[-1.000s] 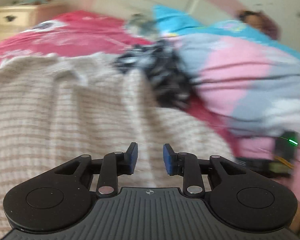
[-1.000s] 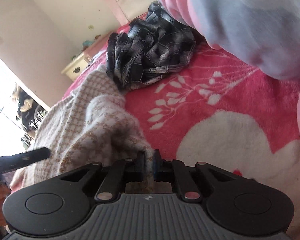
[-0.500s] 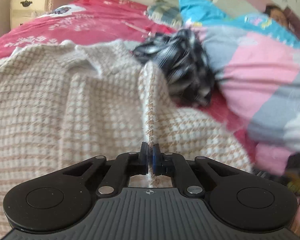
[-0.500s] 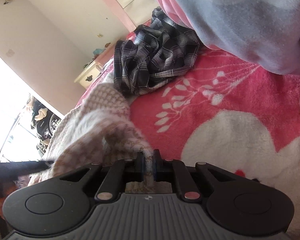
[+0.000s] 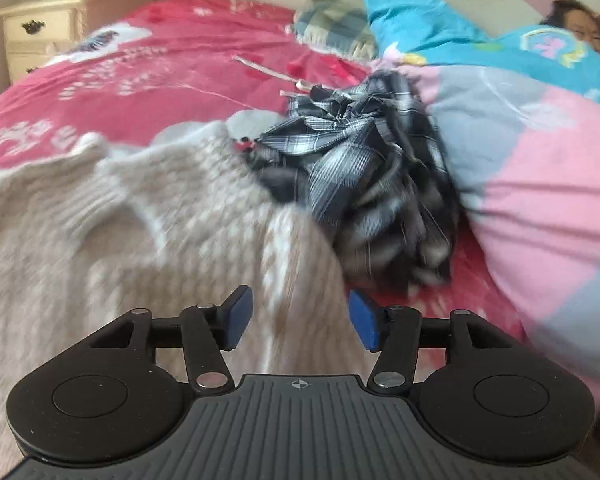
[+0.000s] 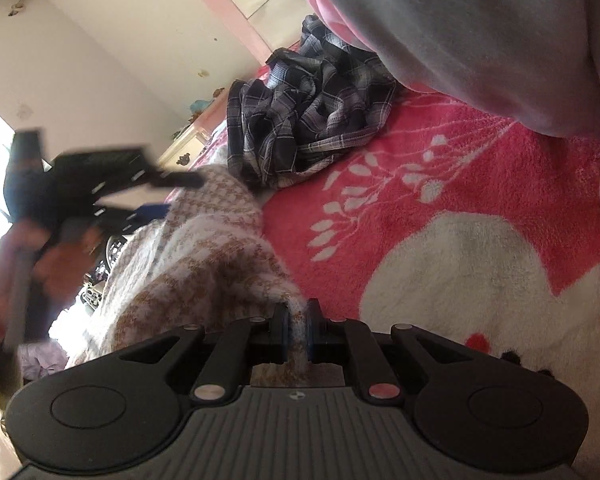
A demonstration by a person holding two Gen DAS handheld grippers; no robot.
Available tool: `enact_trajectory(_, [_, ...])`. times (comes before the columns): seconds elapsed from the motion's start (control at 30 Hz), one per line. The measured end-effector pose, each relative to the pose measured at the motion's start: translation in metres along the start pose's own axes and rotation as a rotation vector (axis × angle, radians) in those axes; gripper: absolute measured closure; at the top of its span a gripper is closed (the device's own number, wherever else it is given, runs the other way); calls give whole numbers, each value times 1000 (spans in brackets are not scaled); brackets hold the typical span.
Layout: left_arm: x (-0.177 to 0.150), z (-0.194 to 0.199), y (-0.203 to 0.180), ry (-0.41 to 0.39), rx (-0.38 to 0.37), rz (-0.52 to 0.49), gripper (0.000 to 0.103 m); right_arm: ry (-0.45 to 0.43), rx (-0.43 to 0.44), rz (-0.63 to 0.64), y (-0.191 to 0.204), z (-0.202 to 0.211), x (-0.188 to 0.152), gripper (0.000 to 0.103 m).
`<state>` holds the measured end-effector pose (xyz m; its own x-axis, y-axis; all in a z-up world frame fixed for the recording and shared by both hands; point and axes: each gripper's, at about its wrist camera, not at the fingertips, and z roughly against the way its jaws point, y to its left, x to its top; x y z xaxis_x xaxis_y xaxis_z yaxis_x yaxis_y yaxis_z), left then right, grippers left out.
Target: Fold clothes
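Note:
A beige-and-white houndstooth knit sweater (image 5: 112, 220) lies spread over the pink bed. My left gripper (image 5: 300, 318) hovers above its right part; its jaws are opening and the pads press on nothing, with sweater fabric lying beneath the gap. In the right wrist view my right gripper (image 6: 296, 332) is shut on an edge of the same sweater (image 6: 204, 256), which bunches up from the pads. The left gripper (image 6: 112, 184) shows there as a blurred dark shape at the left, held by a hand.
A crumpled dark plaid garment (image 5: 364, 168) lies just beyond the sweater. A pink, grey and blue quilt (image 5: 540, 168) covers a person lying at the right. A cream nightstand (image 5: 40, 32) stands far left. The pink blanket (image 6: 440, 216) has white patterns.
The left gripper closed on a sweater fold, then let it go, opened and moved toward the plaid garment. The right gripper kept its grip and stayed put.

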<state>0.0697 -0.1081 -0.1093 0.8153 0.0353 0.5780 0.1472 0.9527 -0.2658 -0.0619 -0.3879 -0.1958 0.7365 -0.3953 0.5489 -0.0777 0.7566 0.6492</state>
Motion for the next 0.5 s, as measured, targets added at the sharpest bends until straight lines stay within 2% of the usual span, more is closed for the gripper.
enact_trajectory(0.03, [7,-9,-1,15,2,17,50,-1,3,1,-1,0,0,95])
enact_trajectory(0.1, [11,-21,4,46,-19,80,59,-3,8,2,-1,1,-1,94])
enact_trajectory(0.13, [12,-26,7,58,-23,115,80,-4,10,2,-2,1,-1,94])
enact_trajectory(0.17, [11,-26,12,48,-30,147,90,-6,13,1,-2,1,-1,94])
enact_trajectory(0.23, [9,-21,20,16,-72,201,95,-10,19,0,-3,2,-1,94])
enact_trajectory(0.33, [1,1,39,-115,-170,282,96,-16,27,1,-3,2,-2,94])
enact_trajectory(0.37, [-3,6,53,-145,-219,341,96,-15,24,5,-2,2,-2,94])
enact_trajectory(0.43, [-10,3,73,-163,-250,399,96,-12,18,11,-3,0,-3,95])
enact_trajectory(0.5, [-23,-7,86,-157,-245,422,96,-7,13,10,-4,-2,-4,95])
